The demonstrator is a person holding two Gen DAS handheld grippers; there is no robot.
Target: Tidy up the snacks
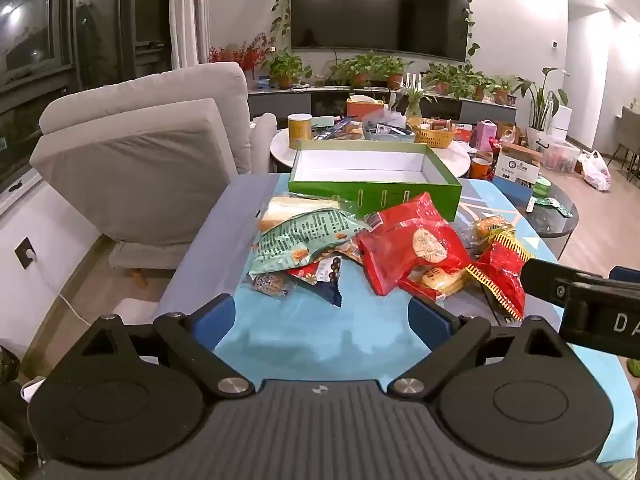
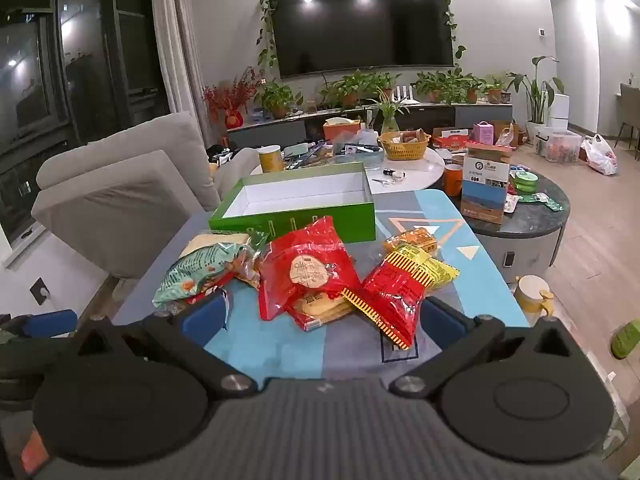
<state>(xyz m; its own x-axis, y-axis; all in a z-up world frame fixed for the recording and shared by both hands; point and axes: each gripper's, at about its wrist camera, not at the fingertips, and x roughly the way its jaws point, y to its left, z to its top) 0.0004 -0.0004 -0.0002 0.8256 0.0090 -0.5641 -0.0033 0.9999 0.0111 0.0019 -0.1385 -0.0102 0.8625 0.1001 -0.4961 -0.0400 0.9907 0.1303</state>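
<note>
A pile of snack packets lies on the blue patterned table [image 1: 304, 344]: a big red bag [image 1: 412, 248] [image 2: 308, 272], a green bag [image 1: 300, 240] [image 2: 196, 276], a red-and-yellow packet [image 1: 500, 276] [image 2: 400, 292] and several smaller ones. Behind them stands an open green box [image 1: 376, 176] [image 2: 296, 204] with a white, empty inside. My left gripper [image 1: 322, 320] is open, low over the table, just short of the pile. My right gripper [image 2: 322, 316] is open, its fingers on either side of the near edge of the red packets. The right gripper also shows at the left wrist view's right edge [image 1: 580, 296].
A grey sofa [image 1: 140, 152] stands left of the table. Behind the box a white round table [image 2: 412, 172] holds a yellow can [image 1: 299, 130], a wicker basket [image 2: 404, 146] and clutter. A dark round table [image 2: 524, 216] with a cardboard box sits right. A mug [image 2: 532, 294] is on the floor.
</note>
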